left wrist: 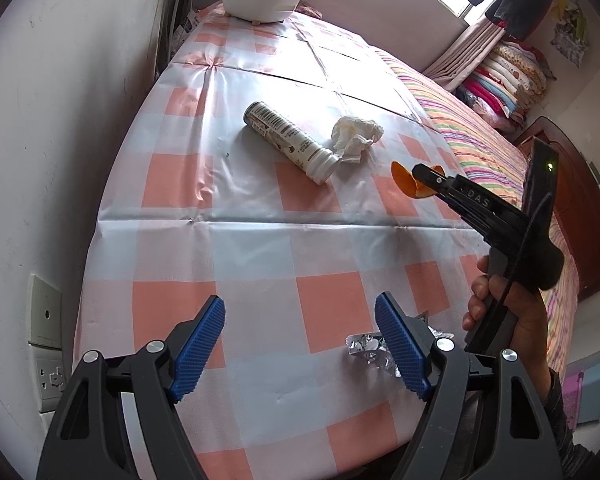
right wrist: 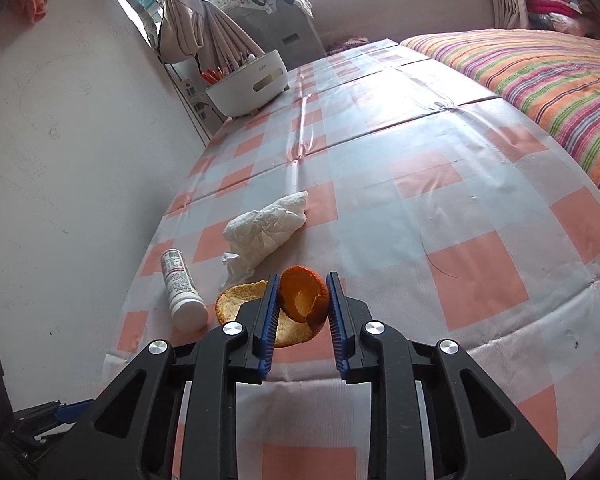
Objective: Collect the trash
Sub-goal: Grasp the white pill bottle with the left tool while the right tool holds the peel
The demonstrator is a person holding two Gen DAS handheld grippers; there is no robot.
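Step in hand, as I read it: carry the orange peel (right wrist: 302, 300) off to the trash. The right tongs (right wrist: 302, 294) are clenched on it, peel pinched between the two blue pads and apparently lifted clear of the checked tablecloth (right wrist: 440, 216). A second flap of peel sticks out left of the left pad and is not gripped, so keep the squeeze steady, move level and slow, and don't brush the cloth or that flap may tear off. The left tongs (left wrist: 300, 346) are released, jaws wide apart, nothing between them, hovering over the near edge of the cloth. Ahead of the right tongs and slightly left lies a crumpled tissue (right wrist: 266, 228); the white bottle (right wrist: 182, 290) lies on its side just left of the peel, close enough to knock, so lift straight up before swinging away. A crumpled foil wrapper (left wrist: 370, 350) sits just beside the right pad of the left tongs, a likely next pick. Far ahead by the wall stands a white basket (right wrist: 248, 84); can't tell if it's the bin. Hidden: part of the foil behind the left tongs' right pad, the peel's underside, and any floor bin.
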